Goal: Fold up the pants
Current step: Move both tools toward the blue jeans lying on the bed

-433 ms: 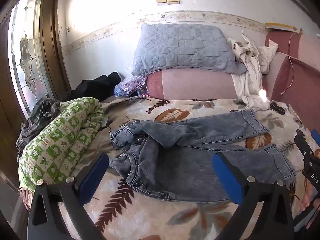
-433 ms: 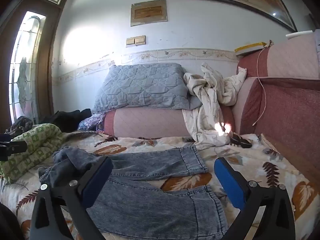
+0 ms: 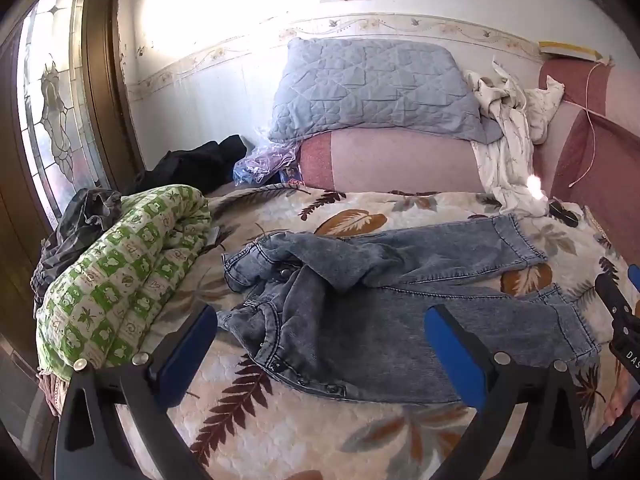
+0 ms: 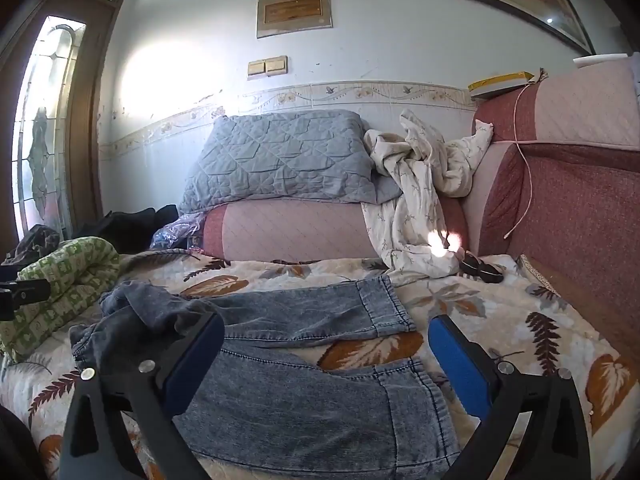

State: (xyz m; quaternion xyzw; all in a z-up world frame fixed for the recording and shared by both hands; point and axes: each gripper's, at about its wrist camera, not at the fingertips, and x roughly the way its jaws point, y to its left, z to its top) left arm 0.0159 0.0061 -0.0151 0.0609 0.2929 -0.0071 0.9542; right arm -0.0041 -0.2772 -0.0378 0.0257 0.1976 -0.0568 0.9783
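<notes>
Grey-blue denim pants point(image 3: 380, 292) lie unfolded on the leaf-print bedspread point(image 3: 320, 432), waist crumpled at the left, both legs running right. They also show in the right wrist view point(image 4: 304, 376). My left gripper point(image 3: 320, 344) is open and empty, hovering above the waist end. My right gripper point(image 4: 326, 360) is open and empty, above the near leg's cuff. The right gripper's body shows at the right edge of the left wrist view point(image 3: 618, 320).
A rolled green-and-white quilt point(image 3: 116, 276) lies left of the pants. A blue quilted pillow point(image 3: 376, 88) on a pink cushion point(image 3: 388, 160), a white cloth point(image 4: 416, 200) and dark clothes point(image 3: 192, 164) sit at the back. A red sofa back point(image 4: 568, 216) bounds the right.
Both grippers have shifted only slightly; the pants have not moved.
</notes>
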